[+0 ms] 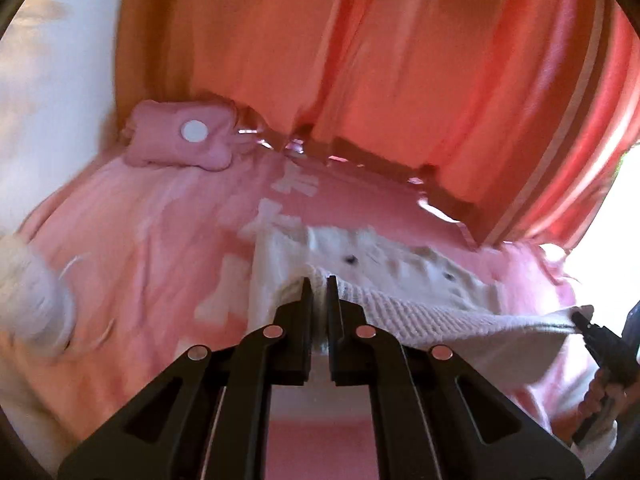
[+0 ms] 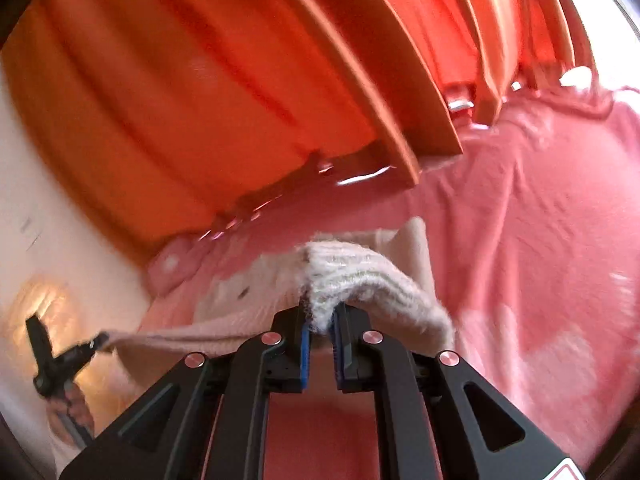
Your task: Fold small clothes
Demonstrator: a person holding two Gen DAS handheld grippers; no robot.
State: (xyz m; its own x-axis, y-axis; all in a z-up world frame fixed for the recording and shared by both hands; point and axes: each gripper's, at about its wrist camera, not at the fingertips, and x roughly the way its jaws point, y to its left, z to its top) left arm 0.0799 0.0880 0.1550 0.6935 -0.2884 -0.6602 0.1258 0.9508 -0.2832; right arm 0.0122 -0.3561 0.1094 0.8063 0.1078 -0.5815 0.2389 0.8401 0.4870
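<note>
A small white knitted garment (image 1: 404, 276) with dark buttons is held up over a pink bed cover (image 1: 140, 240). My left gripper (image 1: 319, 282) is shut on its ribbed edge. My right gripper (image 2: 320, 312) is shut on another part of the same edge (image 2: 360, 276), and it shows at the right of the left wrist view (image 1: 580, 318). The left gripper shows at the left of the right wrist view (image 2: 100, 338). The edge is stretched between the two grippers. The garment's lower part hangs onto the cover.
Orange-red curtains (image 1: 360, 60) hang behind the bed. A pink pillow (image 1: 180, 140) with a white dot lies at the back left. A white fluffy item (image 1: 28, 300) lies at the left edge. A pale wall (image 2: 60, 220) is on the left.
</note>
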